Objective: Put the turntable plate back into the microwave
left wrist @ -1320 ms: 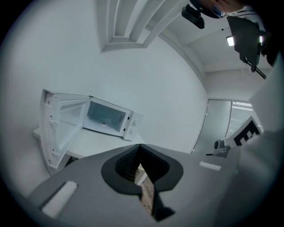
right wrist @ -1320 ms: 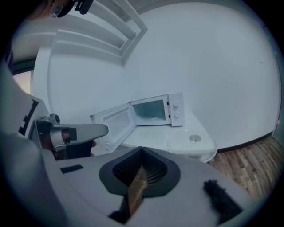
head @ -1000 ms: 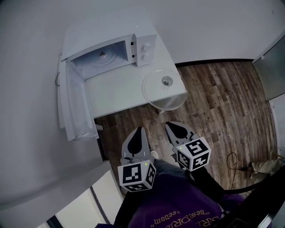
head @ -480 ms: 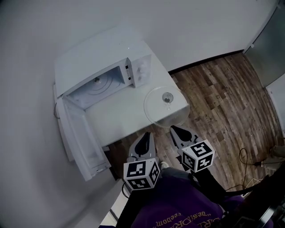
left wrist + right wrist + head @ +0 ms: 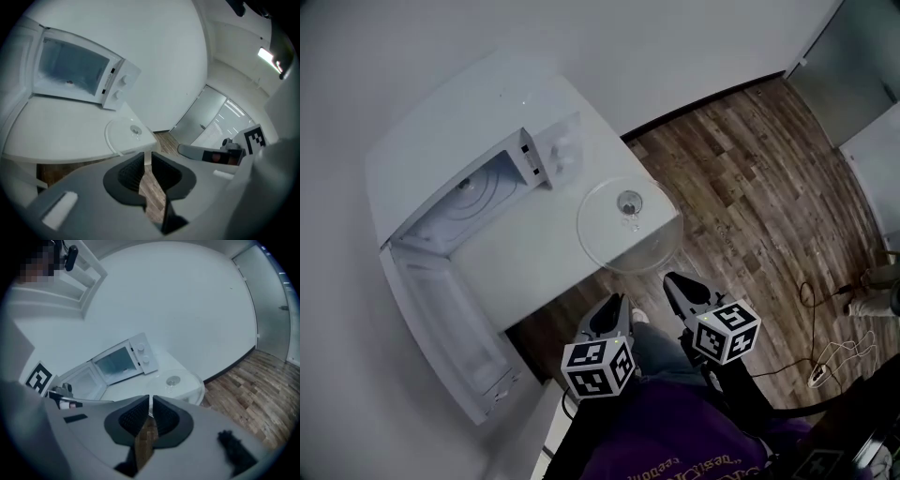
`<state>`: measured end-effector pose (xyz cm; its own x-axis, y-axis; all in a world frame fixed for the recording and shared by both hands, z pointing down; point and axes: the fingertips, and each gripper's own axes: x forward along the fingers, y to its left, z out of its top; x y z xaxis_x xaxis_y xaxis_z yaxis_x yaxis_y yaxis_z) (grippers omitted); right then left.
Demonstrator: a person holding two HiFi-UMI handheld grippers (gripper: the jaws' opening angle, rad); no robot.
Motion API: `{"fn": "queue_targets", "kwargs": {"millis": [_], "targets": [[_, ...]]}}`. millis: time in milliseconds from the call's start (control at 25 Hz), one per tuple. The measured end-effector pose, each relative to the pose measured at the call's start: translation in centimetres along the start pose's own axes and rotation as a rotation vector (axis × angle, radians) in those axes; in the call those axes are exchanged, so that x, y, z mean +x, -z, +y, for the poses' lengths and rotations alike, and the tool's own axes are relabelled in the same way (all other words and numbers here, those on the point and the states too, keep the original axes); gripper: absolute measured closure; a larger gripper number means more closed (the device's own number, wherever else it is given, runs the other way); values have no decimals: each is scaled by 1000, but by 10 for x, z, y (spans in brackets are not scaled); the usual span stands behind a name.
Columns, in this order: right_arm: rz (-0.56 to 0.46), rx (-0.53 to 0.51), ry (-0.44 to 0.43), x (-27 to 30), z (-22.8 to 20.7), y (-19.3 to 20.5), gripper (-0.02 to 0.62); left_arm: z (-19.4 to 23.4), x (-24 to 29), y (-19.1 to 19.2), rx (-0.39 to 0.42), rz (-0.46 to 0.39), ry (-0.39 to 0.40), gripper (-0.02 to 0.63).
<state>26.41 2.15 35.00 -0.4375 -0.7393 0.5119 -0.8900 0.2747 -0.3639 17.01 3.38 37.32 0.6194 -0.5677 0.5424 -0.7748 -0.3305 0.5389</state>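
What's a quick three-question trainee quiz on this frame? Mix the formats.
1. True or false: the door of the microwave stands open.
2. Where is the turntable plate? A) inside the microwave B) on the corner of the table, overhanging its edge C) between a gripper's jaws
3. What does the right gripper hold?
Key: 1 true. 2 B. 3 nothing; its jaws are together with nothing between them.
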Motion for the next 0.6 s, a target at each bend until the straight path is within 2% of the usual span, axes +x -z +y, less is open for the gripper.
{"fn": "queue_targets", "kwargs": {"millis": [80,160,240,320,440,600], "targets": [[38,63,-4,0,-18,11,574,-1,11,9,-75,27,23,534],[71,167,-48,3,-34,23,492,-5,23,22,-171,59,93,489],[96,263,-88,8,-53,32,451,-3,39,35,-268,86,147,431],[113,317,-97,14,-71,40,436,6,55,45,-366,82,147,422],[123,360,-102,29,-91,50,433,27,78,50,-503,19,117,419],[124,473,-172,53,-101,61,433,38,106,53,-625,-42,114,419]]}}
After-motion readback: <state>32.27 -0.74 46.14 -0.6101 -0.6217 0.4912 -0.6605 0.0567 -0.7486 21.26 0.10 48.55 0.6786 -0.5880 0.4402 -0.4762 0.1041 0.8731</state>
